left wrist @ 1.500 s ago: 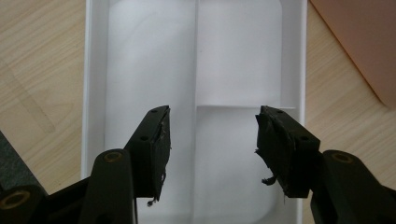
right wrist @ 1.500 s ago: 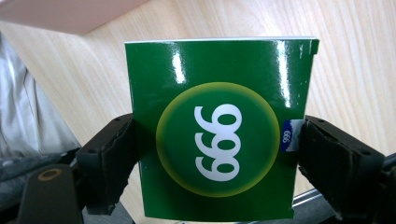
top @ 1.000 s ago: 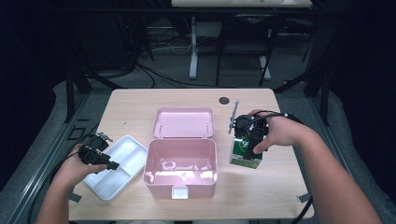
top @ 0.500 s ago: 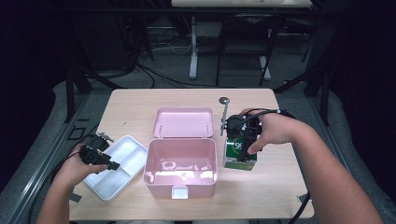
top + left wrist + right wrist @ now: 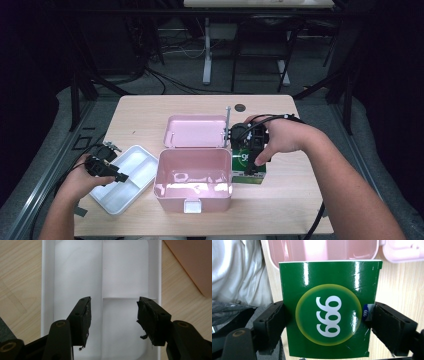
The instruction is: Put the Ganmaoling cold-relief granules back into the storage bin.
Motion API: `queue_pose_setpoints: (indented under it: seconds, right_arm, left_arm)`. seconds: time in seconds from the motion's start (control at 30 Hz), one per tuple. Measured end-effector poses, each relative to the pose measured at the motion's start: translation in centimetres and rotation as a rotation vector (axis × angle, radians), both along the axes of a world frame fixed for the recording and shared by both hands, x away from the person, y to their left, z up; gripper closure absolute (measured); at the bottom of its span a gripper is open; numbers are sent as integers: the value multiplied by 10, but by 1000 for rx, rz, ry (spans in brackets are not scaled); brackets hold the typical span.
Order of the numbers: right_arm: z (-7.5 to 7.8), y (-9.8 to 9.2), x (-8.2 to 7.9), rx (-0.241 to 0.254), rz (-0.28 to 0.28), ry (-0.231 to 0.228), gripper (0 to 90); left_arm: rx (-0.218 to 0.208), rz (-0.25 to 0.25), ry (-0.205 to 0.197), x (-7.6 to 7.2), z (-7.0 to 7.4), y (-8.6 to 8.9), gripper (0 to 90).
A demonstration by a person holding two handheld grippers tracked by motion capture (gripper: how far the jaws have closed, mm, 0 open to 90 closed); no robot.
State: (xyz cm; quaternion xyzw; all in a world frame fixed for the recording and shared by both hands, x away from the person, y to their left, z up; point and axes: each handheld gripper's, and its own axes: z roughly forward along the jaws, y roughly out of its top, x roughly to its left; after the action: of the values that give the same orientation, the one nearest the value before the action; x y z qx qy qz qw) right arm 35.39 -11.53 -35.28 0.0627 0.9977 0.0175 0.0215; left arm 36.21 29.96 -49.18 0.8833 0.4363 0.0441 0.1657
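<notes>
A glossy green carton marked 999 stands just right of the open pink box, near its right wall. My right gripper is shut on it from above. In the right gripper view the carton sits clamped between the two black fingers, with the pink box beyond it. My left gripper hovers open over a white divided tray at the table's left. Between the spread jaws of the left gripper, only the bare tray shows.
The pink box's lid lies flat behind the box. A small dark disc sits near the table's far edge. A corner of the pink box shows right of the tray. Cables and stand legs crowd the floor behind the table.
My right gripper has carried the green carton leftward, up against the pink box's right side. The left gripper has stayed over the tray.
</notes>
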Motion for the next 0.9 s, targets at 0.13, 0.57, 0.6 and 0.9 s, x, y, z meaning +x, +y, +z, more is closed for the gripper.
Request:
queue_pose_setpoints:
  seconds: [0.13, 0.57, 0.6, 0.9]
  right_arm:
    - [1, 9, 0, -5, 9, 2, 164]
    - [5, 42, 2, 7, 31, -2, 164]
    - [5, 42, 2, 7, 31, -2, 164]
    - [5, 61, 2, 6, 59, -7, 165]
  left_arm:
    - [0, 0, 1, 0, 0, 1, 448]
    - [-4, 2, 2, 0, 0, 2, 448]
    - [-5, 2, 1, 0, 0, 2, 448]
    - [-3, 5, 0, 0, 0, 3, 448]
